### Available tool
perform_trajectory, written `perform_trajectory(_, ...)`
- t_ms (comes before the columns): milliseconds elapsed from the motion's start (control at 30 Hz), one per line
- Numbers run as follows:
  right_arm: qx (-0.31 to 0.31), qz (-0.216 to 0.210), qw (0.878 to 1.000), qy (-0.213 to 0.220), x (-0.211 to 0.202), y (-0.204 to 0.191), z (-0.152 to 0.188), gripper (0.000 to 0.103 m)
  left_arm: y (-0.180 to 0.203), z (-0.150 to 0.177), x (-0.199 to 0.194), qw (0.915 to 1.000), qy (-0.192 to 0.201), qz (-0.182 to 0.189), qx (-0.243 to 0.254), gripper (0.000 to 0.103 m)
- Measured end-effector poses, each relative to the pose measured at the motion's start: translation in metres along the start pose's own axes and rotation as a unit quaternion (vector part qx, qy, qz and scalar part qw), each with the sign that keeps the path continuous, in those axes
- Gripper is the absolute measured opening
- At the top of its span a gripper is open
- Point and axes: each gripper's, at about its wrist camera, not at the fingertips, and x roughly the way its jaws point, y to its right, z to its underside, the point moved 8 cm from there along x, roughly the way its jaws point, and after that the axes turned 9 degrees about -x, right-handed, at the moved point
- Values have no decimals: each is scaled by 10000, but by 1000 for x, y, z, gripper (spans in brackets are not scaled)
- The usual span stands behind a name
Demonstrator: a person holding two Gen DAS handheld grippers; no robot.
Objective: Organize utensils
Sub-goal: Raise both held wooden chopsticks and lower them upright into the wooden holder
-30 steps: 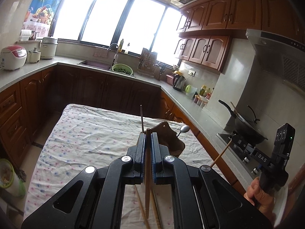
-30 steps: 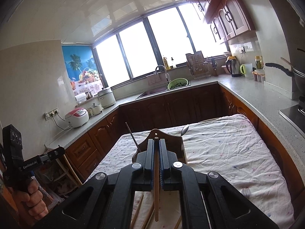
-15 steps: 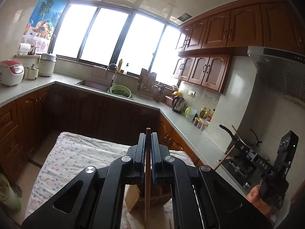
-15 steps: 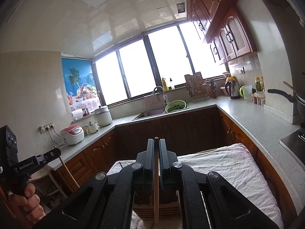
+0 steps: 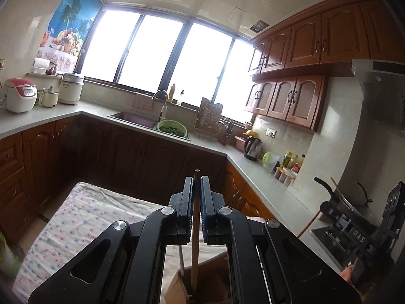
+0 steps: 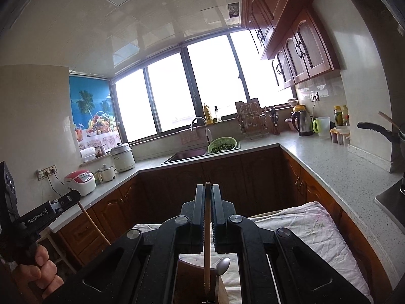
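Wooden chopsticks stood clamped upright, one [image 5: 195,228] in the left tongs [image 5: 196,185], one [image 6: 207,230] in the right tongs [image 6: 208,192], above the wooden holder [image 5: 177,290] on the cloth-covered desk [image 5: 83,217]

2 grippers [image 5: 196,185], 2 chopsticks [image 5: 195,240], 1 spoon [image 6: 222,266], 1 holder [image 5: 177,288]

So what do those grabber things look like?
Each hand-held gripper is black plastic with silver bolts and two flat fingers with blue pads. From the right hand-held gripper, the other one's side reads "GenRobot.AI" in white, on a grip a hand holds.
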Motion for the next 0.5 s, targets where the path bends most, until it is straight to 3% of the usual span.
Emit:
perform_trajectory(300, 257, -73, 9985, -472, 33, 12, 57, 4, -17, 57, 36, 9982, -538, -256, 97, 4)
perform_trajectory(500, 353, -25, 9976, -597, 41, 21, 68, 5, -21, 69, 47, 9964, -731, -380, 225, 5)
